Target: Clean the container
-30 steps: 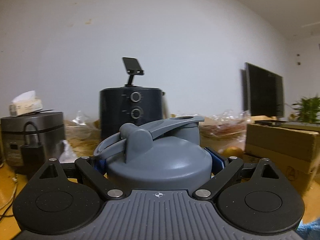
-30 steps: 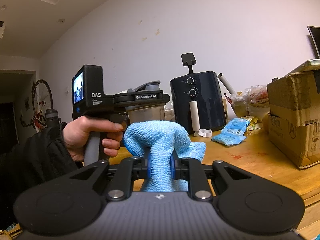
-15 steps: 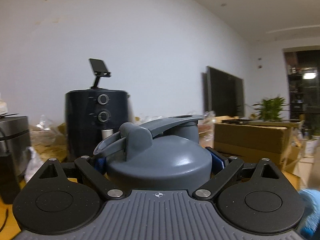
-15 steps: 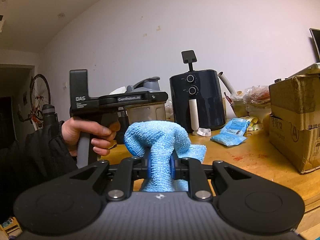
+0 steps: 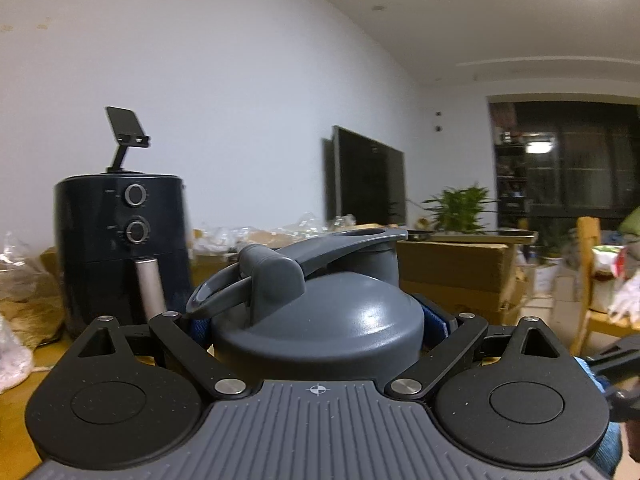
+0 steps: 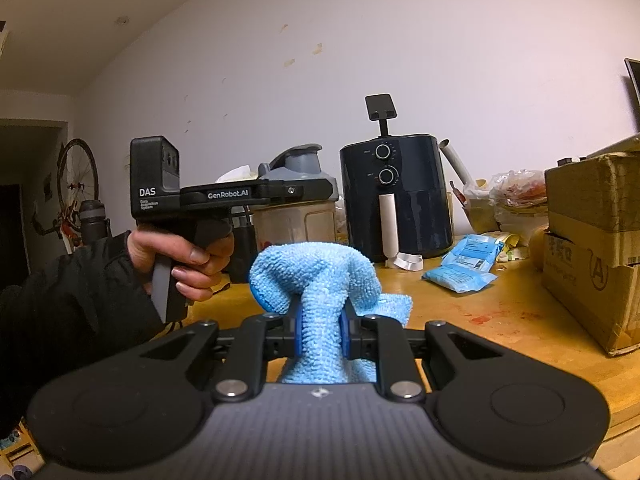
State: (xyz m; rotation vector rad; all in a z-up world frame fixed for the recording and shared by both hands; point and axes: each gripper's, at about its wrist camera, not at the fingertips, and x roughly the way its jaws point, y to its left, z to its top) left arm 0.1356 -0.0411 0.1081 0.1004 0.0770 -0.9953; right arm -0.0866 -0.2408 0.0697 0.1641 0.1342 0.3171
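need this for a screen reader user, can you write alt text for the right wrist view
The right gripper pinches a bunched blue microfibre cloth above a wooden table. Just beyond it on the left, a hand holds the left gripper, clamped on a grey-lidded shaker bottle. A black air fryer stands behind.

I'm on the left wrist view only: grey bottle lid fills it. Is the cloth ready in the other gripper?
Observer: Yes. The right gripper is shut on a light blue microfibre cloth, bunched above its fingers.
Operator: What's below the lid? I can't see the body.
Observer: A translucent brownish container under the grey flip-top lid; the left gripper clamps it just under the lid.
Operator: Is the cloth touching it yet?
Observer: I cannot tell; the cloth overlaps the container's lower edge in the right wrist view.
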